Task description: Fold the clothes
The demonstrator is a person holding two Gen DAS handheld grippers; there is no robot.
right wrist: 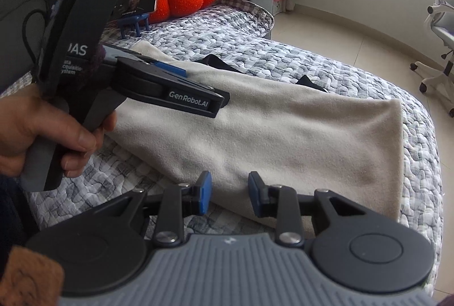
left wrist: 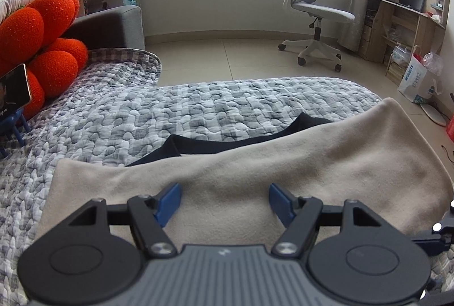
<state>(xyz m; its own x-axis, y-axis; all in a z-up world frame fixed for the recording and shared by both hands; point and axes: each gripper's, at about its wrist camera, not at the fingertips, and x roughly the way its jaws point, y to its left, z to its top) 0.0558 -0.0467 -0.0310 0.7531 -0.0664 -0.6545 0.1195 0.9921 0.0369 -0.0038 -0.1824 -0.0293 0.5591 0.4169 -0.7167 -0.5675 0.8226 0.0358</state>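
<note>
Lying flat across the grey quilted bed cover [right wrist: 340,73], the beige garment [right wrist: 283,130] has a black garment [left wrist: 227,144] peeking out at its 12 o'clock edge. Left gripper [left wrist: 225,199] hovers above the beige cloth, jaws apart and empty; right gripper [right wrist: 229,191], at the cloth's 6 o'clock hem, stands narrower, gripping nothing

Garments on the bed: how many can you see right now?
2. A beige garment lies folded across the quilt under both grippers. A black garment lies beneath it, only its edge peeking out at the far side. More could be hidden underneath.
</note>
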